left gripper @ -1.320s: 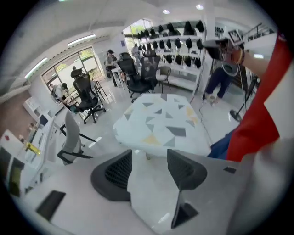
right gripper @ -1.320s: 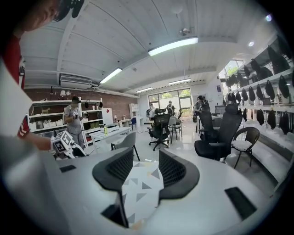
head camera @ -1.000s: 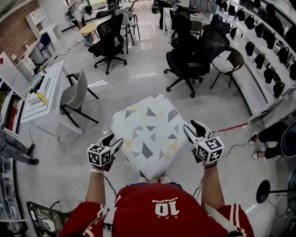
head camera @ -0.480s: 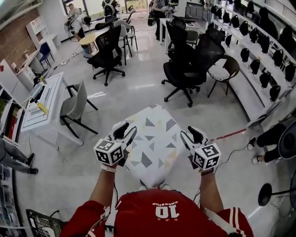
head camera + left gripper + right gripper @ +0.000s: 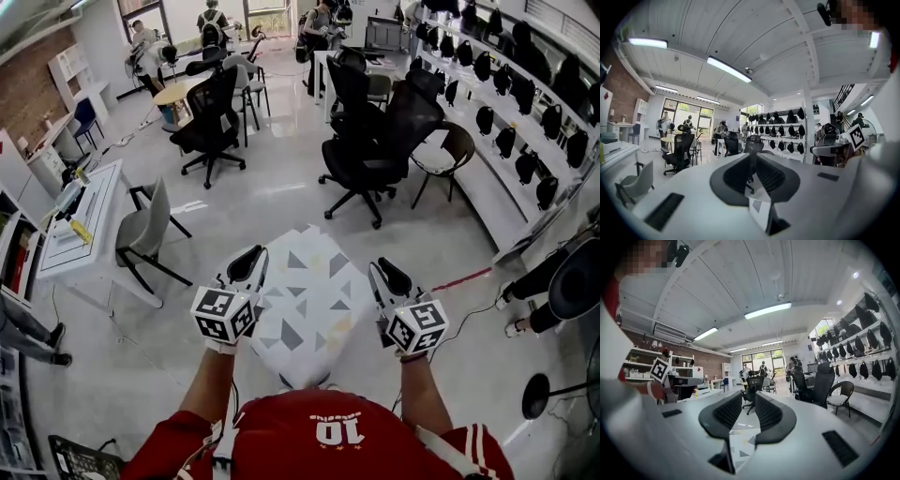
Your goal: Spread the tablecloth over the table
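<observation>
The tablecloth [image 5: 305,305] is thin matt cloth, smooth, white with a grey and pale yellow triangle print. The floor [image 5: 281,202] is smooth and glossy, and the chairs [image 5: 370,155] look matt black.

We look down on a pale, glossy floor [image 5: 281,202] that carries everything. Just in front of us the tablecloth [image 5: 305,300], white with grey triangles, lies over the table, which is hidden beneath it. Black office chairs [image 5: 375,131] stand on the floor, as does a grey chair [image 5: 148,227] beside a white desk [image 5: 82,232]. A red strip [image 5: 464,279] lies on it at the right.
</observation>
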The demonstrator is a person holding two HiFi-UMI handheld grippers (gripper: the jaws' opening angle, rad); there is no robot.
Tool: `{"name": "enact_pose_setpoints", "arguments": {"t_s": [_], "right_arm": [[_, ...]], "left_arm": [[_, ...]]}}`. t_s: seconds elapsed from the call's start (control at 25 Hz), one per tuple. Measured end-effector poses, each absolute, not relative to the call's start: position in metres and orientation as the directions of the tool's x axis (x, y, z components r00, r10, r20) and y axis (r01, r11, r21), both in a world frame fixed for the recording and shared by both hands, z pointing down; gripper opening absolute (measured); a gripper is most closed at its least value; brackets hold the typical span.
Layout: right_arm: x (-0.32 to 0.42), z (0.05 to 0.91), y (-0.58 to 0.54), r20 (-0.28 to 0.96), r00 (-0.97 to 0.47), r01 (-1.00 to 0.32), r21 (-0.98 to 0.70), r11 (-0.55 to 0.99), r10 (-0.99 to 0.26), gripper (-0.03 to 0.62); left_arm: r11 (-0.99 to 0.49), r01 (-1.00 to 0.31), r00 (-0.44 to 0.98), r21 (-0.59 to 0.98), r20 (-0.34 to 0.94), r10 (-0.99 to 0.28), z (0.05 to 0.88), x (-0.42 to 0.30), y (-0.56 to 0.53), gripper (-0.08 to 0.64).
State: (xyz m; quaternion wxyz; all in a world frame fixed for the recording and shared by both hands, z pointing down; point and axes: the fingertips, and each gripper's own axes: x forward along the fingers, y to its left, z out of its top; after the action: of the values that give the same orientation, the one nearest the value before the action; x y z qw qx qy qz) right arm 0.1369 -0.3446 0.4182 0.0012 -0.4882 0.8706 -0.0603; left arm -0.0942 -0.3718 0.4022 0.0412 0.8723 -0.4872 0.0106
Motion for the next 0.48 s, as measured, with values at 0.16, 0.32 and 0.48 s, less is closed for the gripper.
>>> {"name": "enact_pose_setpoints", "arguments": {"t_s": [0.16, 0.32, 0.48], "right_arm": [[0.138, 0.407, -0.343, 0.031, -0.505, -0.858, -0.128, 0.498, -0.862, 0.074], [0.131, 0.396, -0.338, 0.029, -0.485, -0.873, -0.083, 0.481, -0.874, 0.072], [0.124, 0.393, -0.336, 0.030, -0.473, -0.879, -0.089, 0.469, -0.881, 0.054]], "left_arm": [[-0.525, -0.848, 0.528, 0.071, 0.027, -0.849, 0.392, -0.090, -0.368, 0.029], [-0.513, -0.858, 0.514, 0.036, 0.033, -0.857, 0.388, -0.087, -0.361, 0.018], [-0.472, -0.881, 0.473, 0.031, 0.002, -0.881, 0.383, -0.091, -0.357, 0.012]]}}
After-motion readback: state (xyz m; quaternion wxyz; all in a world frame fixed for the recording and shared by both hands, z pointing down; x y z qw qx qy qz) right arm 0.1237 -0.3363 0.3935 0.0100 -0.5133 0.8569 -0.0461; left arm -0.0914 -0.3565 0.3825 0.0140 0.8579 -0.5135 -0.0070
